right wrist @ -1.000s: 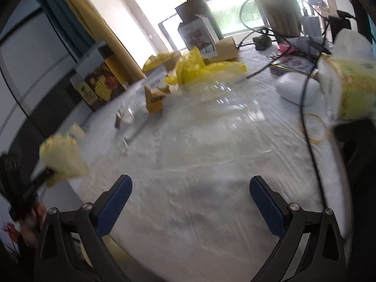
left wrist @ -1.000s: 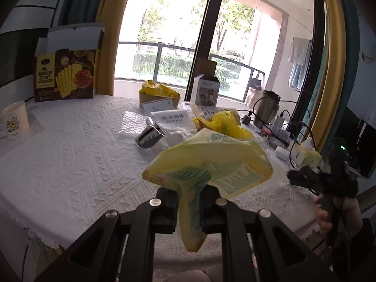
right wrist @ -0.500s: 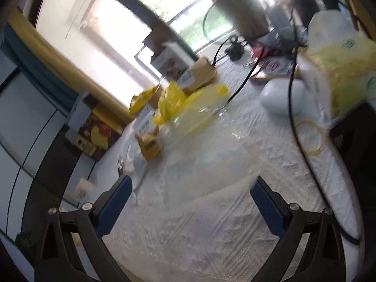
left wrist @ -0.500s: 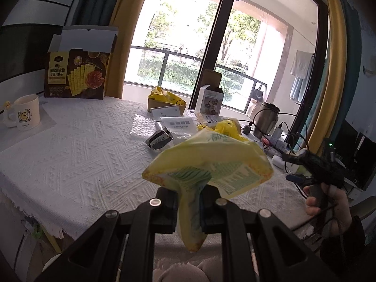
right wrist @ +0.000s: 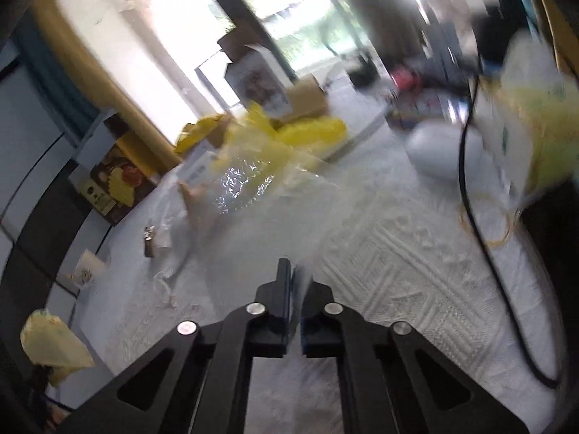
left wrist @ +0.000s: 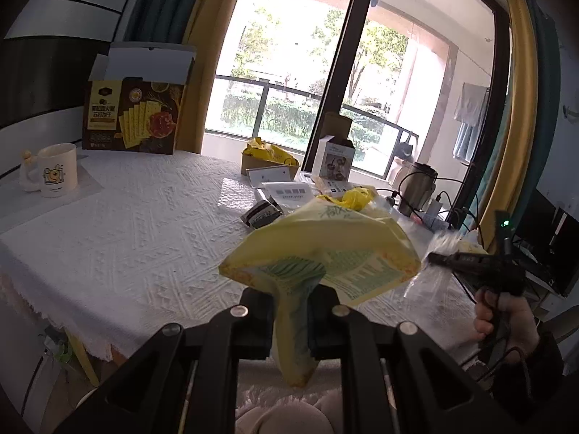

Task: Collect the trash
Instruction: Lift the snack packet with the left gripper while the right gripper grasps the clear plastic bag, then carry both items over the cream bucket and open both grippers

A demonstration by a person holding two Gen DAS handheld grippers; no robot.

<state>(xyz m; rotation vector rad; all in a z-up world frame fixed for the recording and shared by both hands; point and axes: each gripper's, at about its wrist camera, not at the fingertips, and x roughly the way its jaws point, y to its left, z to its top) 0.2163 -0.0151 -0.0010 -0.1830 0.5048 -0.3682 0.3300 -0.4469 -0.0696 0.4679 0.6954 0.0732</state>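
Here, my left gripper [left wrist: 291, 311] tilts slightly downward over the near edge of the table [left wrist: 137, 238], jaws nearly shut on a yellow wrapper [left wrist: 318, 253] — held clear of the cloth. My right gripper [right wrist: 292, 289], angled down over the table, has just snapped closed on a clear plastic bag [right wrist: 260, 209], a corner pinched between its pads.
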